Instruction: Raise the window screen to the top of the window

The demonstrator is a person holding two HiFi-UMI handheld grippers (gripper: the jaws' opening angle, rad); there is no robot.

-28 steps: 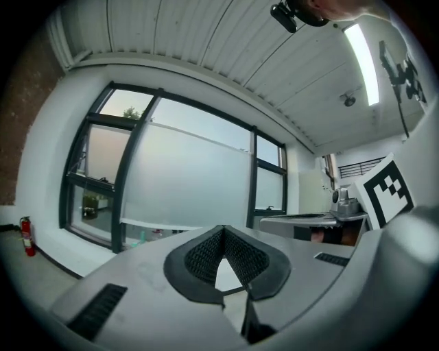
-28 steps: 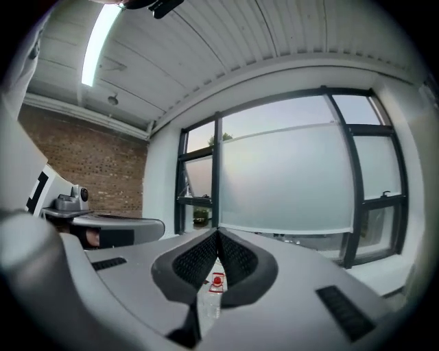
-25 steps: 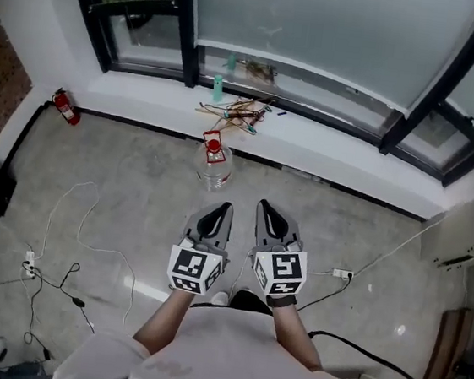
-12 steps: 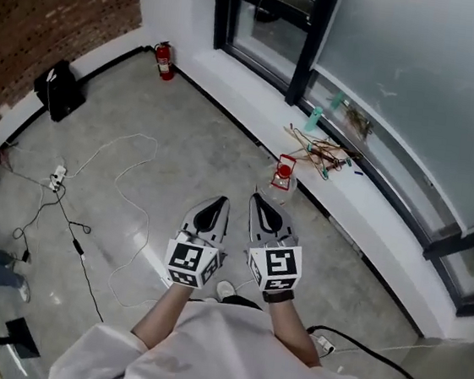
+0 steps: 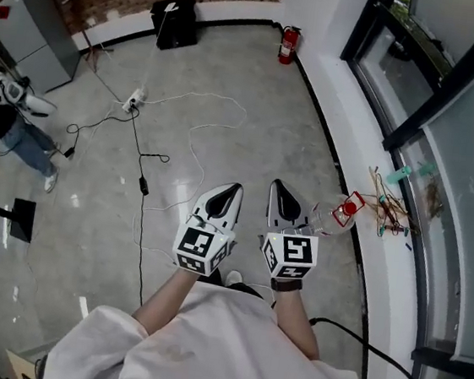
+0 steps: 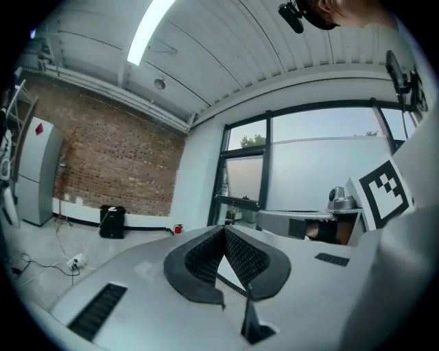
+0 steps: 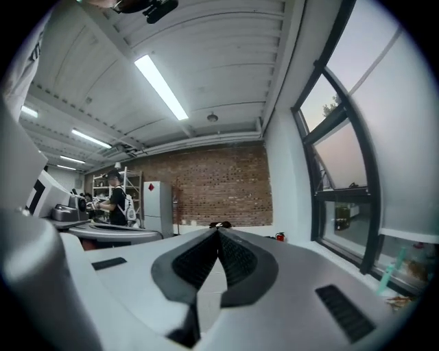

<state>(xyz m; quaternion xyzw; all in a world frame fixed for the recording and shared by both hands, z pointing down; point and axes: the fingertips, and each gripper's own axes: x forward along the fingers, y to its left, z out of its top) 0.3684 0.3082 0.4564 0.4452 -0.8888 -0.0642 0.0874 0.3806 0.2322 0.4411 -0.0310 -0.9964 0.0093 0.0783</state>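
Observation:
The window (image 5: pixel 467 185) runs down the right edge of the head view, with a black frame and a pale, frosted-looking pane above a white sill (image 5: pixel 354 147). Whether that pane is the screen, I cannot tell. Both grippers are held side by side over the floor, pointing along the wall and well apart from the window. My left gripper (image 5: pixel 235 188) is shut with nothing in it, its pads meeting at the tip (image 6: pixel 223 229). My right gripper (image 5: pixel 279 183) is shut and empty too (image 7: pixel 218 232). The window (image 7: pixel 343 185) shows at the right of the right gripper view.
A clear bottle with a red cap (image 5: pixel 345 210) stands on the floor by the sill; sticks and wires (image 5: pixel 387 212) lie on it. A fire extinguisher (image 5: pixel 288 44), a black box (image 5: pixel 174 12) and cables with a power strip (image 5: pixel 132 99) are about. A person (image 5: pixel 6 128) is at the left.
The whole view has swung left: the window went from the top of the picture to its right edge. Both grippers turned with it, shut and side by side, and now point along the wall.

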